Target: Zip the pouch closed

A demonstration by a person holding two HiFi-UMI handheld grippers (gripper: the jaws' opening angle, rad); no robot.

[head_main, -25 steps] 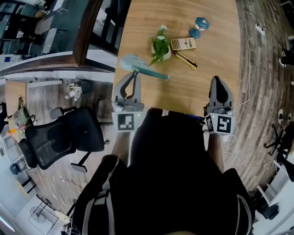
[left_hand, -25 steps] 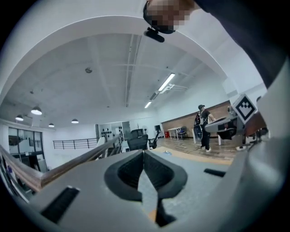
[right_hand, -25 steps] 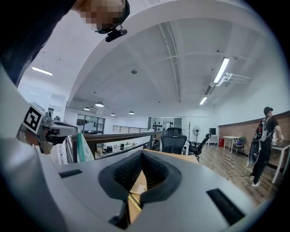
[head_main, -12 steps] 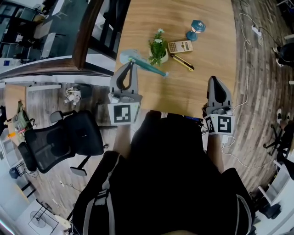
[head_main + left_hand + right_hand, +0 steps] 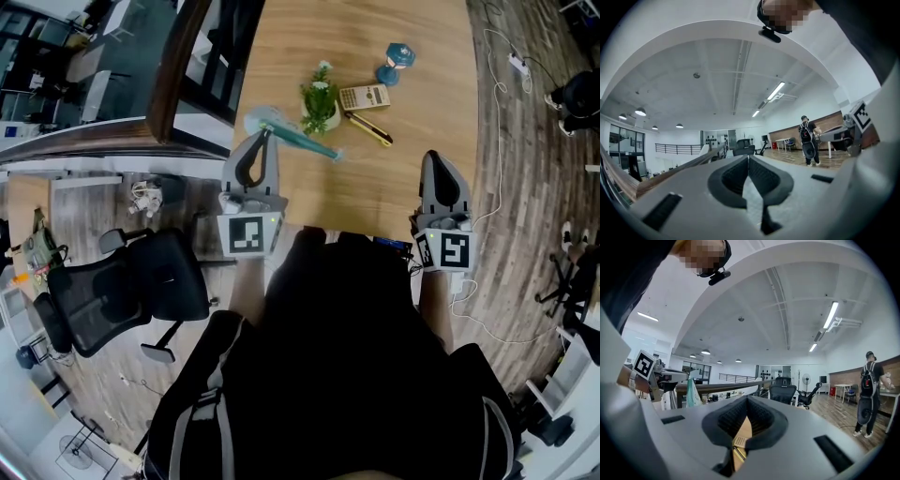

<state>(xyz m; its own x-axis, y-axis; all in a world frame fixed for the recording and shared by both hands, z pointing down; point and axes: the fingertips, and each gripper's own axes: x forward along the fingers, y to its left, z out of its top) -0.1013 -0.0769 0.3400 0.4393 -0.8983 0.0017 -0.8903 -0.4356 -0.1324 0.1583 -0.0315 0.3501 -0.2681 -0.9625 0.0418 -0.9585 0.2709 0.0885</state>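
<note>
A pale teal pouch (image 5: pixel 265 119) with a darker teal strip trailing to the right is held up off the wooden table (image 5: pixel 422 37), near its left edge. My left gripper (image 5: pixel 266 133) points level, shut on the pouch's near end. In the left gripper view its jaws (image 5: pixel 748 157) are pressed together, and the pouch is mostly hidden behind them. The right gripper view shows the pouch (image 5: pixel 692 392) hanging beside the left gripper. My right gripper (image 5: pixel 439 157) hovers over the table's near right part, well apart from the pouch, shut with nothing in it (image 5: pixel 746 399).
Behind the pouch are a small potted plant (image 5: pixel 319 98), a calculator (image 5: pixel 366 96), a yellow box cutter (image 5: pixel 370 128) and a blue dumbbell (image 5: pixel 394 61). An office chair (image 5: pixel 141 281) stands on the floor to the left. A person (image 5: pixel 867 399) stands far off.
My left gripper has risen a little and shifted toward the table's left edge, taking the pouch with it. The right gripper has stayed about where it was.
</note>
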